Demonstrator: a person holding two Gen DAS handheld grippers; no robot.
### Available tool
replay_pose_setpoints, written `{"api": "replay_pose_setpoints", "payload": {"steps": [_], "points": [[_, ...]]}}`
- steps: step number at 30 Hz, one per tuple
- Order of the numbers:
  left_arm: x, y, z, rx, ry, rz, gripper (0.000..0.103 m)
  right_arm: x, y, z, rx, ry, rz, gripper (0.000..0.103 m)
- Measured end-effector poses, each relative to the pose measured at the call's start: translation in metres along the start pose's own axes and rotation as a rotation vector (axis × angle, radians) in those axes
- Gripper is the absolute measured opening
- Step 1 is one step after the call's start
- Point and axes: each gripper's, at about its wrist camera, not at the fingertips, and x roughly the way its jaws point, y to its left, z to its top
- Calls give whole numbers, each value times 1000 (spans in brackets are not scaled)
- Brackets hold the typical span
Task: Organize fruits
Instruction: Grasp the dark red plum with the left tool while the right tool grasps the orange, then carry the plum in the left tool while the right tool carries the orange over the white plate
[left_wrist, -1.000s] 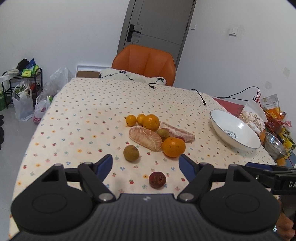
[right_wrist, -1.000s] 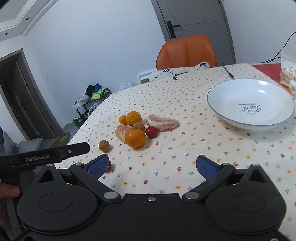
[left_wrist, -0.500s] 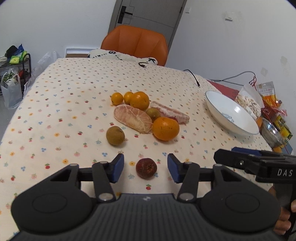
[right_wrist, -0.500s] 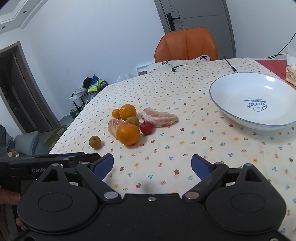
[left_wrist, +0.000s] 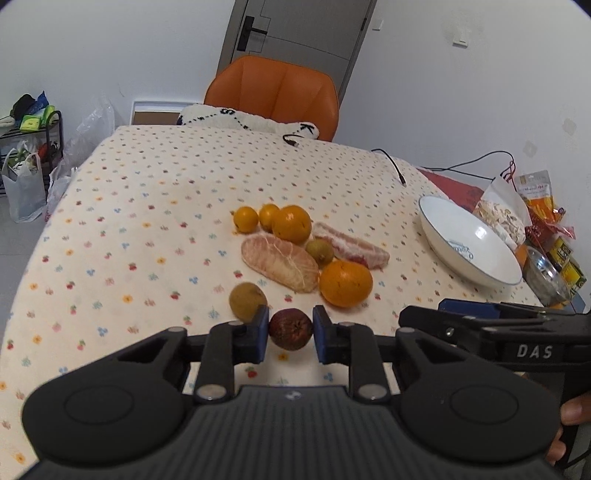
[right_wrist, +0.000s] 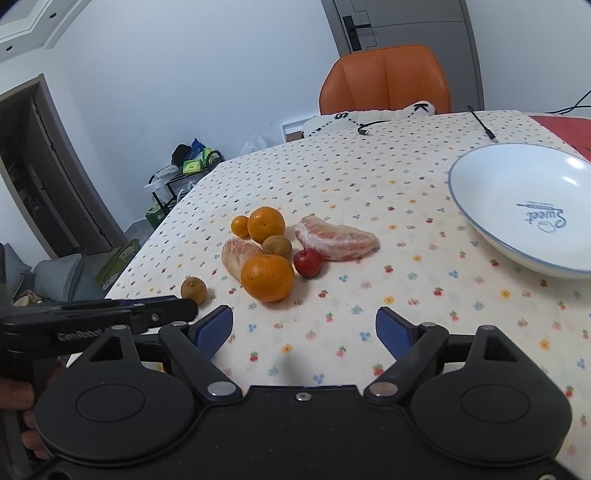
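My left gripper is shut on a dark red round fruit that rests on the flowered tablecloth, with both blue pads pressed to its sides. A brown fruit lies just beyond its left finger. Farther off are a big orange, two peeled pomelo segments, a second brown fruit and three smaller oranges. My right gripper hovers over bare cloth short of the big orange and a small red fruit; its jaws are closing with nothing between them.
A white bowl stands empty at the right; beside the white bowl are snack packets and a steel bowl. An orange chair and a black cable are at the far edge. A rack with bags stands on the floor at the left.
My left gripper moved forward around the dark red fruit and closed on it. My right gripper came forward toward the fruit pile, and its jaws narrowed somewhat.
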Motion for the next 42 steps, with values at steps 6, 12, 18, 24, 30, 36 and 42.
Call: {"api": "replay_pose_setpoints", "payload": {"steps": [6,12,18,24,30,36,42], "points": [[-2,6,11,-3,-14,7,24,16,7,9,-22,2,-13,82],[-4,10,19,-2,-23,30,24,31,15,18,-35,5,-12,81],[-5,15,27,-9,-28,53,24,45,21,26,-51,13,-23,80],[-2,16,30,-12,-26,64,24,60,21,27,-50,38,-18,57],[-2,12,32,-12,-31,65,24,55,20,28,-47,34,17,40],[-1,2,35,2,-38,52,24,40,8,29,-20,8,28,39],[2,-16,38,28,-43,26,24,21,-1,31,-16,-22,20,39]]}}
